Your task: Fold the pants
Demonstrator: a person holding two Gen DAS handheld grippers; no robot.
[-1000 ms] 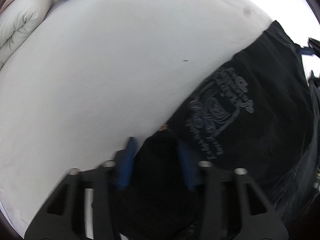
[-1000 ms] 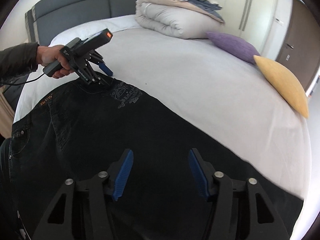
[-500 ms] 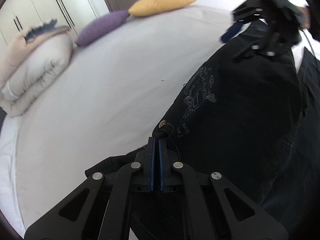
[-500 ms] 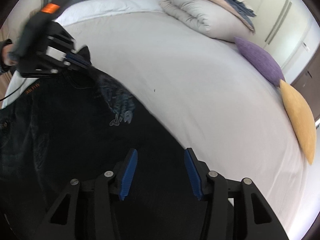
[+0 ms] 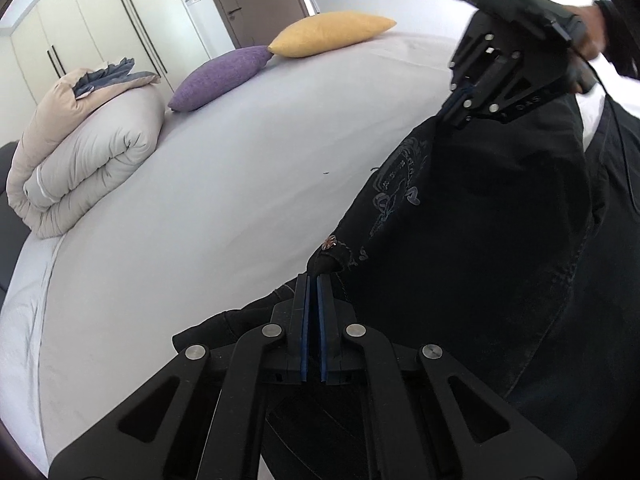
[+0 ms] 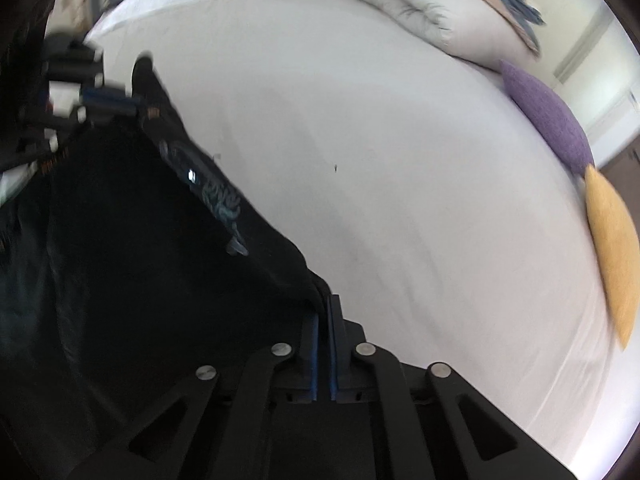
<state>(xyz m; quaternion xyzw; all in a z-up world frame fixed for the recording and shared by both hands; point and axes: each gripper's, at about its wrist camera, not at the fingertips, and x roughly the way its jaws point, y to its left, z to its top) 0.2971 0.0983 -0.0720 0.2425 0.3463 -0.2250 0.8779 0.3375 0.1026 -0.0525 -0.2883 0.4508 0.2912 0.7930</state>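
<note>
Black pants [image 5: 500,240] hang stretched btwn the 2 hand-held grippers, above the near edge of the white bed [image 5: 208,200]; rest of the fabric droops toward the person. Long axis runs along the taut top edge, gripper to gripper. Left hand-held gripper [image 5: 313,280] is pressed together on the waist corner by the rivet. Right hand-held gripper [image 6: 323,304] is likewise pinched on the other end of that edge. Neither is nearer; next move prob. needs both together.
</note>
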